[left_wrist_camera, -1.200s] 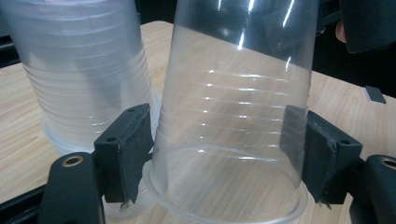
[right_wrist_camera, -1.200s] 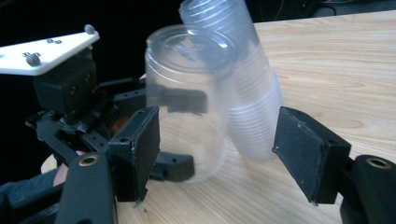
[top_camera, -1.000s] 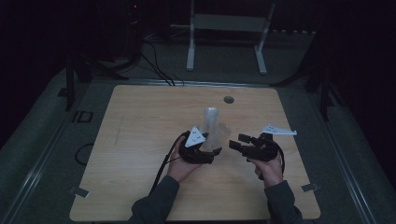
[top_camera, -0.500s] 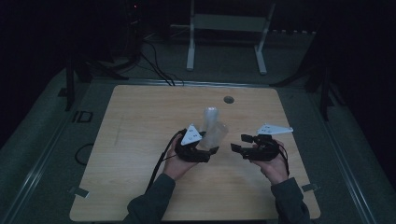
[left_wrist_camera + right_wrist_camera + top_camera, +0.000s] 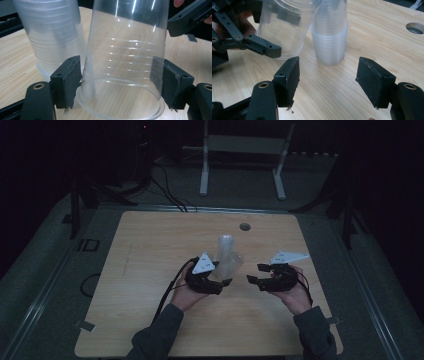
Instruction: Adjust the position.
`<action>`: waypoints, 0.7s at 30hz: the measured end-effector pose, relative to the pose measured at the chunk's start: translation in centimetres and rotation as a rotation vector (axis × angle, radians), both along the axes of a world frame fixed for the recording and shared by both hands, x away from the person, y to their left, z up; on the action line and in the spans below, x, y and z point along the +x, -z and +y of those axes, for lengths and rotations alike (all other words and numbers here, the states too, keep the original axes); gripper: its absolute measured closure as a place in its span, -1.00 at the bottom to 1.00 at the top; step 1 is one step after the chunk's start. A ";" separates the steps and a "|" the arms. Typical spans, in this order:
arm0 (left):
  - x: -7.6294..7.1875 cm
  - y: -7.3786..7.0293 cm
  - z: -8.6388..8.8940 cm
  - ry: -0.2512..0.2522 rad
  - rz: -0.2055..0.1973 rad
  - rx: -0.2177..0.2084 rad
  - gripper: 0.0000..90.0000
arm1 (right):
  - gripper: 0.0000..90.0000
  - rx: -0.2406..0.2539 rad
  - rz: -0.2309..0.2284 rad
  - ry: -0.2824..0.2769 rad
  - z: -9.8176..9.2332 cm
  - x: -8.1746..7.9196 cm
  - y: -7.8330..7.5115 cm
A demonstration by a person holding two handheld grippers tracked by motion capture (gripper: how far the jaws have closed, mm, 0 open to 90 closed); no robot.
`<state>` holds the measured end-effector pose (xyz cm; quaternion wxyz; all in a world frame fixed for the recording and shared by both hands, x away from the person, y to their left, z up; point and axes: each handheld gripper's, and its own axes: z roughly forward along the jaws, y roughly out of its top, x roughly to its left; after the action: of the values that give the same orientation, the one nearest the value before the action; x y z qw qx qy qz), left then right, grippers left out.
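Note:
My left gripper (image 5: 120, 85) is shut on a clear plastic cup (image 5: 125, 50); its pads press on the cup's sides near the rim. The cup leans mouth down just right of a stack of clear cups (image 5: 226, 247), also seen as the stack (image 5: 52, 37) behind my left pad. My right gripper (image 5: 328, 80) is open with nothing between its jaws, which have just been closing. It faces the stack (image 5: 330, 37) and the held cup (image 5: 284, 27) from a short way off. In the high view my left gripper (image 5: 226, 281) and right gripper (image 5: 255, 274) sit mid-table, close together.
The wooden table (image 5: 150, 250) has a round hole (image 5: 244, 226) near its far edge, also visible as the hole (image 5: 415, 27). A white metal stand (image 5: 240, 150) and cables lie on the dark floor behind the table.
The cup in my left gripper has come apart from the stack and now leans to its right. Both hands have stayed about where they were.

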<state>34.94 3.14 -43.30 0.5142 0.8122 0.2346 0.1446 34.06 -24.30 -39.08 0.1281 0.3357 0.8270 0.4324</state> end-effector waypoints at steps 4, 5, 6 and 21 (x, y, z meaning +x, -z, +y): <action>0.1 0.2 -0.1 0.017 0.010 0.018 -0.43 | -0.23 -0.035 -0.001 -0.015 0.1 0.0 -0.1; 0.1 0.2 -0.1 0.021 0.013 0.022 -0.43 | -0.23 -0.044 -0.002 -0.016 0.1 0.0 -0.2; 0.1 0.2 -0.1 0.025 0.012 0.031 -0.43 | -0.22 -0.050 -0.004 -0.017 0.1 0.0 -0.2; 0.3 -0.3 0.4 0.039 0.013 0.061 -0.43 | -0.22 -0.155 -0.001 -0.061 0.2 0.4 -1.1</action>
<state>35.28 3.55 -43.04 0.4905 0.8327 0.2176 0.1365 34.47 -24.10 -37.97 0.1408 0.2994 0.8678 0.3708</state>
